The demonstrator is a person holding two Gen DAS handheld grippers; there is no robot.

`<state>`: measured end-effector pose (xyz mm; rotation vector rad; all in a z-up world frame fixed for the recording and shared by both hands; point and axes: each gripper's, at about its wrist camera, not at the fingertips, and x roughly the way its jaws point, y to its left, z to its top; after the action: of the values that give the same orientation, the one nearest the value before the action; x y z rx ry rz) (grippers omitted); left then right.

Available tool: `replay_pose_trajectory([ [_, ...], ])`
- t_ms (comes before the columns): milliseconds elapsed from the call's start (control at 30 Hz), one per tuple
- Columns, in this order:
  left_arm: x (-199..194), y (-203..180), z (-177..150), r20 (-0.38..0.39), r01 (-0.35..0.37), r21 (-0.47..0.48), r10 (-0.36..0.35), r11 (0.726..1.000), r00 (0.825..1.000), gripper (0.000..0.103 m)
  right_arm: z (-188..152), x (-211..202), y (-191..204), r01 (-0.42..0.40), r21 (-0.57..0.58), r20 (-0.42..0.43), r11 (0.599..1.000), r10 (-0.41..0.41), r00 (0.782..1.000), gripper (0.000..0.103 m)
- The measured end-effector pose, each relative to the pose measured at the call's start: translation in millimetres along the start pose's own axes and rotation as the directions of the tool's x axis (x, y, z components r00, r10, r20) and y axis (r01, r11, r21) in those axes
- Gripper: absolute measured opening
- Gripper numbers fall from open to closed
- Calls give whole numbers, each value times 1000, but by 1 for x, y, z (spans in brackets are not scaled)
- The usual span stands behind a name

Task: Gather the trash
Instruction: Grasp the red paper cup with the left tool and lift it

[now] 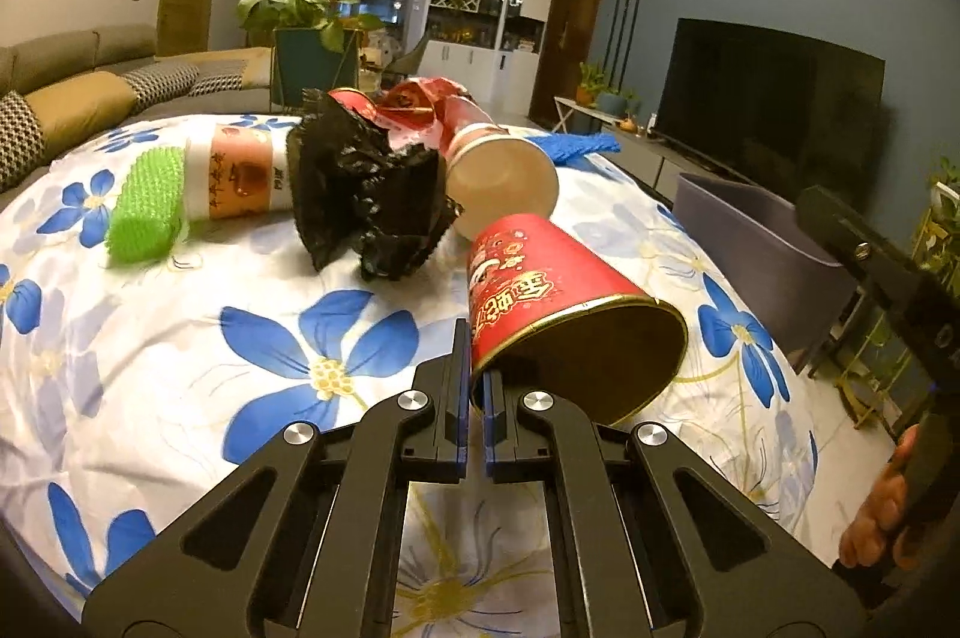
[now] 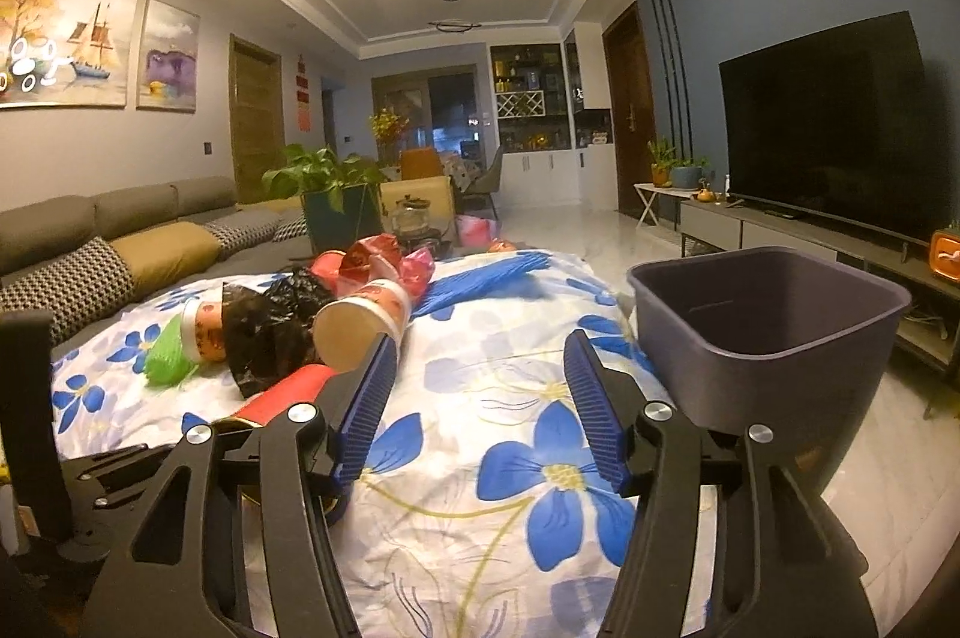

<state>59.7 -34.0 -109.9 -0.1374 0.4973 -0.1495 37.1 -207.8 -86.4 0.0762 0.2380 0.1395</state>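
A red paper cup [image 1: 540, 290] lies on its side on the flowered cloth [image 1: 180, 368], mouth toward me. My left gripper [image 1: 475, 380] is shut on its rim, one pad outside the wall and one inside. Behind it lie a crumpled black plastic bag [image 1: 366, 194], a pale paper cup [image 1: 504, 176] on its side, an orange-labelled cup [image 1: 240, 176], a green mesh scrubber [image 1: 147, 206] and a red wrapper [image 1: 414, 104]. My right gripper [image 2: 480, 344] stands open over the cloth with nothing between its fingers. The red cup [image 2: 288, 392] shows to its left.
A dark purple bin [image 2: 762, 326] stands open off the table's right edge. A blue ribbed sheet [image 2: 480, 278] lies at the far side of the cloth. A sofa [image 2: 120, 230] runs along the left. A TV on a low cabinet [image 2: 828, 122] lines the right wall.
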Motion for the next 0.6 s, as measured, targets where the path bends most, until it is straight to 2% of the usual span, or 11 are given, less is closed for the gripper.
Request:
replay_pose_trajectory([
  [133,-17,8,5,39,4,-9,-4,1000,999,2,-2,9,9,-23,-3,-15,1000,23,1000,54],
  [300,-39,30,15,91,-27,-42,31,999,995,2,-1,21,23,-52,-18,-24,998,52,998,54],
  [467,-52,59,27,139,-107,-87,119,990,983,2,-4,42,46,-115,-18,-64,993,113,991,51],
  [600,-55,83,35,160,-185,-112,202,976,966,2,-8,60,72,-166,-46,-98,985,161,982,49],
])
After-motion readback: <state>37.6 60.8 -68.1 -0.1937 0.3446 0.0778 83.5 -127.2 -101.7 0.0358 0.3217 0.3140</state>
